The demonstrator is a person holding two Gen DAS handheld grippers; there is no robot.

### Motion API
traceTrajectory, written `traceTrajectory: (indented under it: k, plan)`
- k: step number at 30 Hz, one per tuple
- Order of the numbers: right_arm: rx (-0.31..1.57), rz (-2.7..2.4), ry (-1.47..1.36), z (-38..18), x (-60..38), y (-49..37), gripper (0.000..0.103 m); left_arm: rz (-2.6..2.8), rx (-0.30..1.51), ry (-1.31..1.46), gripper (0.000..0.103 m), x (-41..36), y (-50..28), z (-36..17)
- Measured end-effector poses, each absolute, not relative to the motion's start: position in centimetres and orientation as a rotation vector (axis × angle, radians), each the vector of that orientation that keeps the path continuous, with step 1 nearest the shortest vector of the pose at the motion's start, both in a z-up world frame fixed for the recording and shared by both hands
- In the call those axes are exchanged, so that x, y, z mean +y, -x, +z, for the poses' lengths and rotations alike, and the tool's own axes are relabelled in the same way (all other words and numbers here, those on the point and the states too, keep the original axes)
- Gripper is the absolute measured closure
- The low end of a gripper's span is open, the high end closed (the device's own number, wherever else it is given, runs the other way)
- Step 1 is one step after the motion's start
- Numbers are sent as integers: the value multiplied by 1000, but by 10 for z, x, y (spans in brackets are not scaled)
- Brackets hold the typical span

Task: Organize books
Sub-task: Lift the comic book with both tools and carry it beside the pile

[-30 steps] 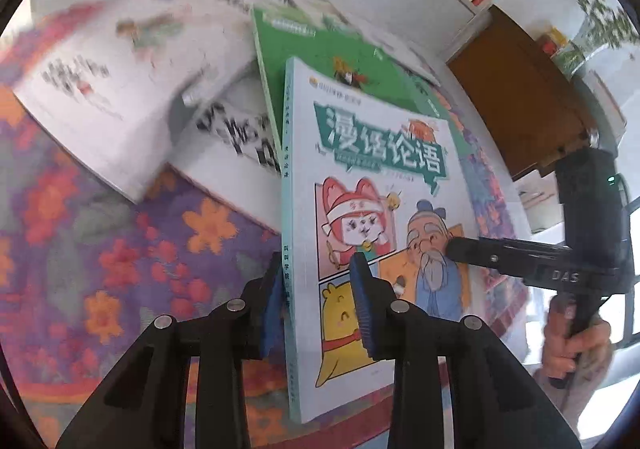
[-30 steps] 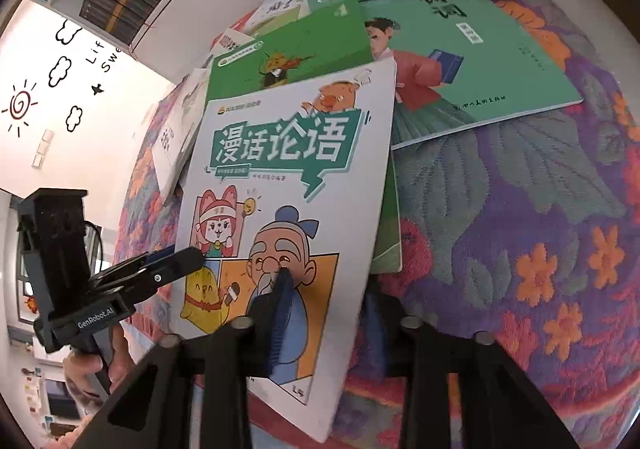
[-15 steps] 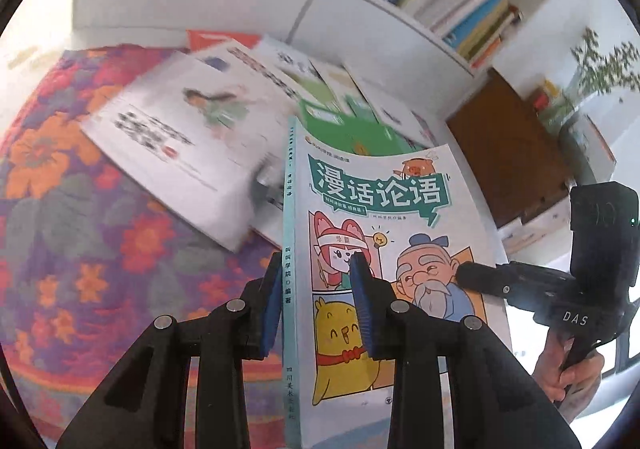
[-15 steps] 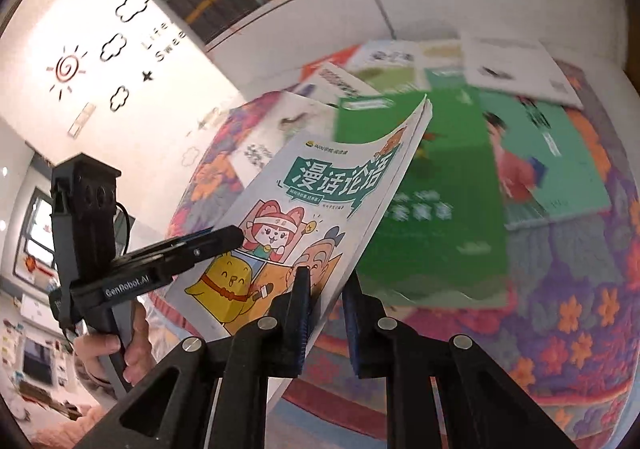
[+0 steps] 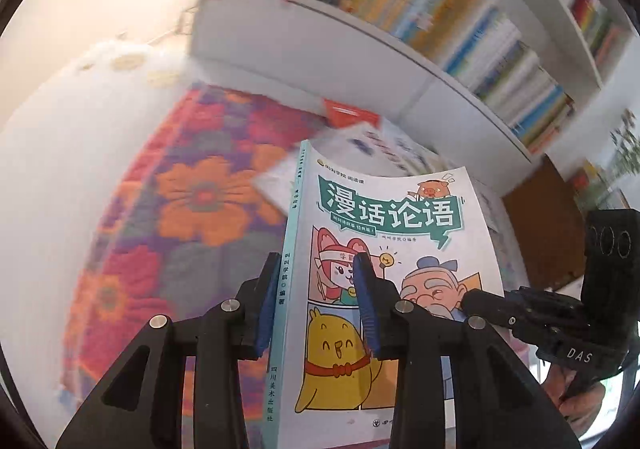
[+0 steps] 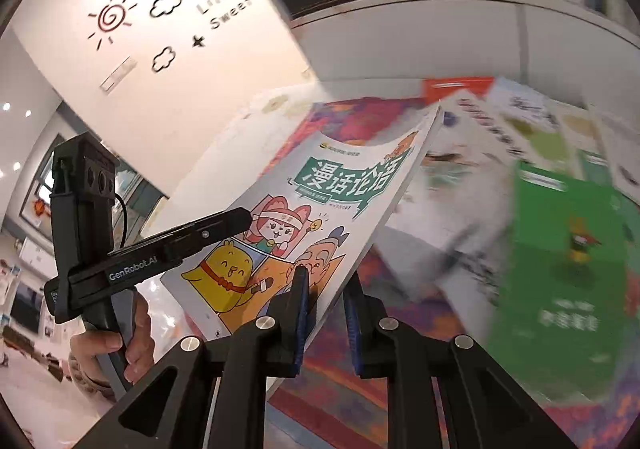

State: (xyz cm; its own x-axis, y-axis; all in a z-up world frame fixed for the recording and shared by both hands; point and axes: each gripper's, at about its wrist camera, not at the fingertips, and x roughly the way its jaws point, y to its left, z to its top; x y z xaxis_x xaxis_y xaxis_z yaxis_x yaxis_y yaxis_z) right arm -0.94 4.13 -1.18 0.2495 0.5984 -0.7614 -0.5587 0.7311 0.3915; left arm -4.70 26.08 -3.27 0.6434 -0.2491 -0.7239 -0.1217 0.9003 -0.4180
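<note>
The comic book (image 5: 384, 249) — white cover, teal title banner, a yellow chick and a bearded old man drawn on it — is hanging in the air above the bench (image 5: 188, 241), gripped from both sides. The left gripper (image 5: 318, 303) is clamping the book at its teal spine edge, one blue pad lying under the spine and the other pressing on the cover beside the chick; its jaws are just beginning to ease apart, with the book between them and the pads touching it. In the right wrist view the right gripper (image 6: 326, 313) is pinching the opposite, open edge of the same book (image 6: 320, 217), jaws nearly closed on the thin page block, and the cover is bowing slightly upward between the two grips. The left gripper's black handle (image 6: 120, 261) is showing at the left of that view, with the person's hand (image 6: 120, 345) wrapped around its grip.

Below the lifted book, other books are lying scattered on the flowered cloth — a green book (image 6: 560, 261) at the right, white ones behind, all blurred. A white bookshelf (image 5: 460, 61) full of spines is running along the back.
</note>
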Motion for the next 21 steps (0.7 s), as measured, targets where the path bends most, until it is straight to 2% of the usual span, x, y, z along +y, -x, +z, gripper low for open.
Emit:
traceTrajectory:
  k: [13, 21]
  plan:
    - [1167, 799, -5, -107, 139, 1, 86, 6, 947, 630, 71, 343, 65, -113]
    - [1219, 778, -12, -134, 157, -10, 84, 43, 933, 719, 63, 364, 74, -137]
